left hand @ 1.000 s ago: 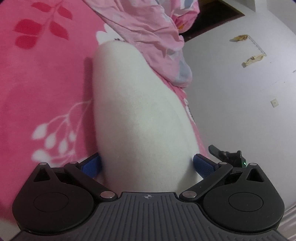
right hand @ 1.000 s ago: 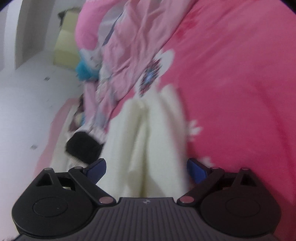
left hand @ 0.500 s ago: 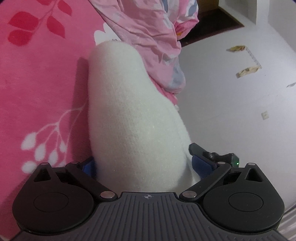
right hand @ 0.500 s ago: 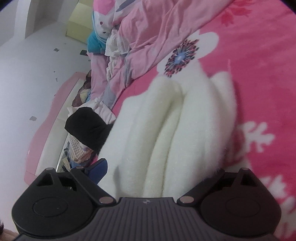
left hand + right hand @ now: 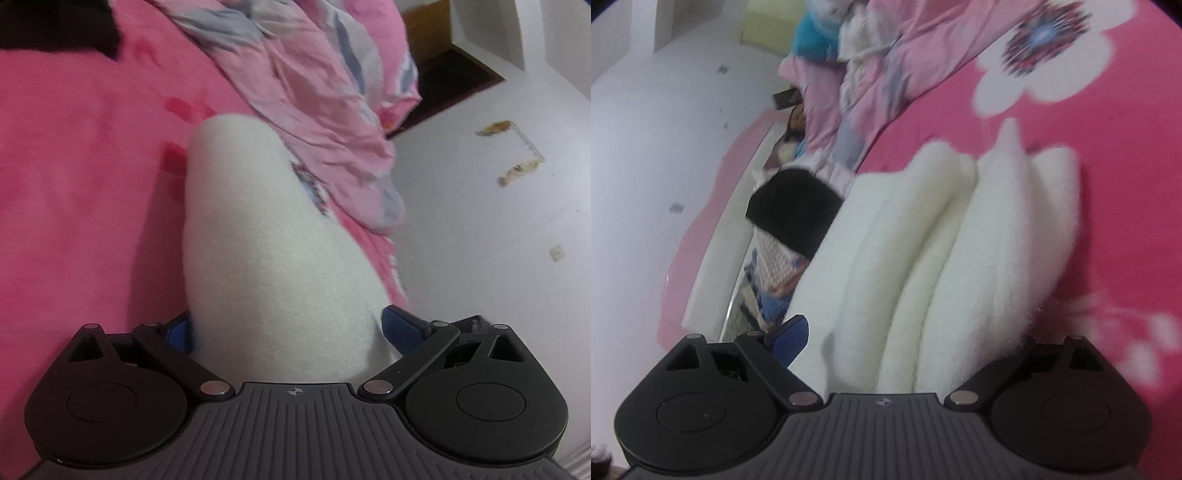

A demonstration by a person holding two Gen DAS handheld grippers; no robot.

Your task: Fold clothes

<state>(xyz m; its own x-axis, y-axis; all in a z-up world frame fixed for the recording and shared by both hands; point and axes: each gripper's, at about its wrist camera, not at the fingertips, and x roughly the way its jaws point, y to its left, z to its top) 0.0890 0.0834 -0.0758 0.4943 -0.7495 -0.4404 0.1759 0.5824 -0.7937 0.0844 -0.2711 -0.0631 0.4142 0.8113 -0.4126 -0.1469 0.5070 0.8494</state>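
Note:
A folded white fleece garment lies as a thick bundle between the blue pads of my left gripper, which is shut on its near end. Its far tip points up the pink bed. In the right wrist view the same white garment shows several stacked folds. My right gripper is shut on it. Only the left blue pad shows there; the fleece hides the right one.
A pink flowered blanket covers the bed. A crumpled pink and grey quilt lies beyond the garment. A black cloth sits on a clothes pile by the bed's edge. White floor lies to the right.
Both grippers have moved across the bed with the white bundle between their fingers; the blanket's pattern has slid past behind it, and the right view has come closer to the folds.

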